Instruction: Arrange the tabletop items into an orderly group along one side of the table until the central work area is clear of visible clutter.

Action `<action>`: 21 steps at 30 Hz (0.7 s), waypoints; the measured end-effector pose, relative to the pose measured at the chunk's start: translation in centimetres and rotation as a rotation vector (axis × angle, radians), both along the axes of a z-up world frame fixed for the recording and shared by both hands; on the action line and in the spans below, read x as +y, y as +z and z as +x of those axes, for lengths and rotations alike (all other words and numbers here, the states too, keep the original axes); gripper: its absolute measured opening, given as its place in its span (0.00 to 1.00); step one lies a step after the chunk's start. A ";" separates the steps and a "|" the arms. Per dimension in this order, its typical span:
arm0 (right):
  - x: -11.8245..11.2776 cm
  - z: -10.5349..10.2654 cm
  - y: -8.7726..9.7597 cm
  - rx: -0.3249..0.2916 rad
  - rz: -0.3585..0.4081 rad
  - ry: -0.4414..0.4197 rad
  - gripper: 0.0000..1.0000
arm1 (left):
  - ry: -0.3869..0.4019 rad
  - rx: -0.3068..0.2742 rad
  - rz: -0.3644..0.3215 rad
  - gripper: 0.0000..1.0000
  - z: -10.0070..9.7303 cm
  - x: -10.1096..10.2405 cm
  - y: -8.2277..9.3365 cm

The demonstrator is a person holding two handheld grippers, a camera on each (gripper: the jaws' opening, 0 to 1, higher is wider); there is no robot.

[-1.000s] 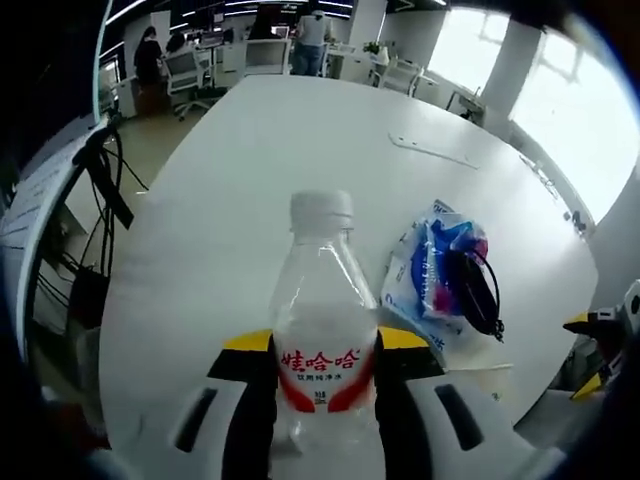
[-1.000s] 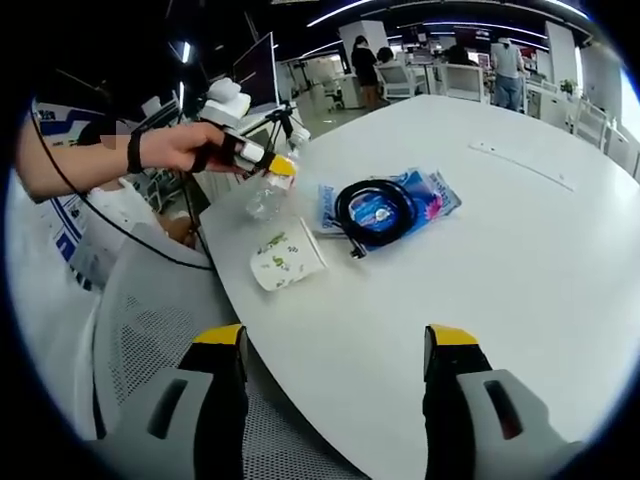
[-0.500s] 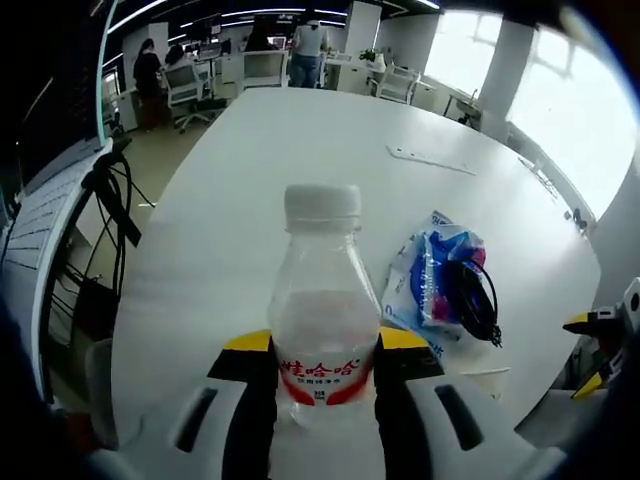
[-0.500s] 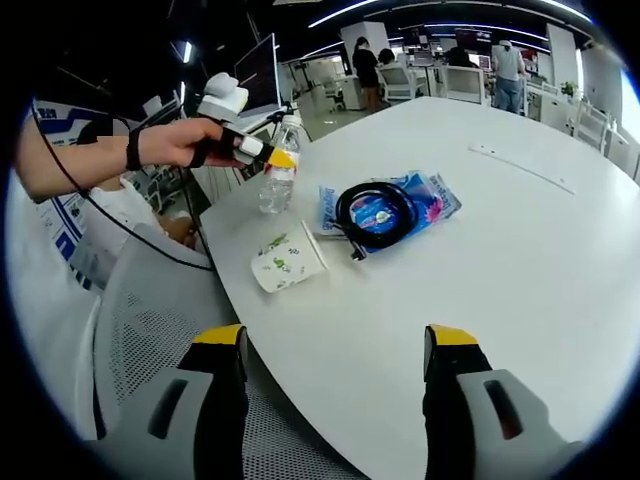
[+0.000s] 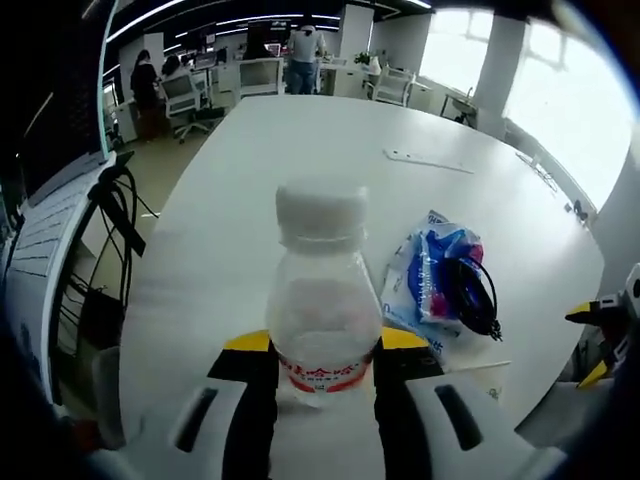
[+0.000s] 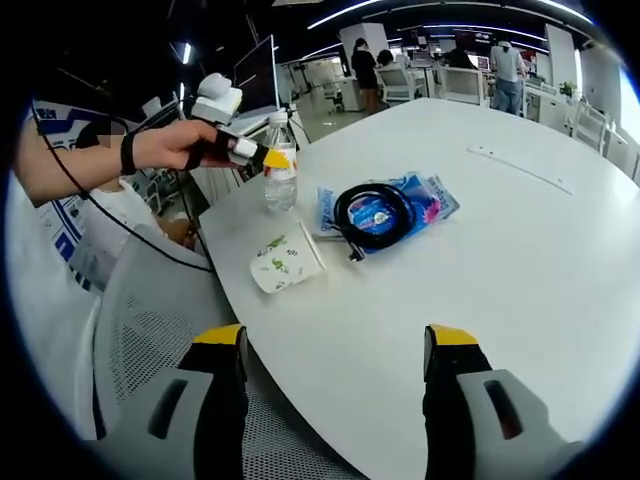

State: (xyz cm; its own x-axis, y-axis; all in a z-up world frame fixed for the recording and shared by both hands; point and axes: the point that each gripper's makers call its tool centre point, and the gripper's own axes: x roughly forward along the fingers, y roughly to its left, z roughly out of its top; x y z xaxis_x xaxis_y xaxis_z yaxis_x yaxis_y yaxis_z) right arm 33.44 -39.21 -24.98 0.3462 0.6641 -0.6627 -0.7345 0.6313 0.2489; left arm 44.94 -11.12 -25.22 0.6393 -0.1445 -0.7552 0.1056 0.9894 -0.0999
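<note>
A: Three loose items near the table [image 6: 520, 250] edge: water bottle [image 5: 322, 290], paper cup [image 6: 285, 263], blue packet [image 6: 410, 205] with a black cable [image 6: 372, 210] coiled on top.

B: Bottle upright, clamped between the jaws of the left gripper [image 5: 322, 362] around the label band. Gripped low, probably to keep it steady while setting it down.

A: Seen from the right gripper view too: bottle [image 6: 281, 160] standing near the table's edge, just beside the packet's far corner, held by the left gripper [image 6: 262, 154] in a hand [image 6: 165, 148]. Hard to say whether the base touches the tabletop yet.

B: Right gripper [image 6: 335, 385] hanging back off the near edge, jaws spread wide, nothing between them. Free for the next pick.

A: Cup lying tipped on its side, just beside the packet, mouth toward the cable. Likely next to be stood up.

B: Makes sense as a grouping: everything gathered along this one side, wide middle of the table bare.

A: Packet [image 5: 430, 275] and cable [image 5: 475, 295] right of the bottle in the left gripper view, apart from it.
</note>
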 end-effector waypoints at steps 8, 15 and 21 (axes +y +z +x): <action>0.2 0.1 0.1 -0.003 0.004 -0.002 0.71 | -0.021 -0.022 0.051 0.36 -1.3 -0.3 0.0; 0.5 0.3 0.3 -0.007 0.005 0.002 0.71 | -0.044 -0.033 0.097 0.36 -1.8 -0.1 -0.2; 0.7 0.2 0.3 -0.005 0.005 0.007 0.71 | -0.032 -0.033 0.094 0.36 -2.5 0.3 -0.6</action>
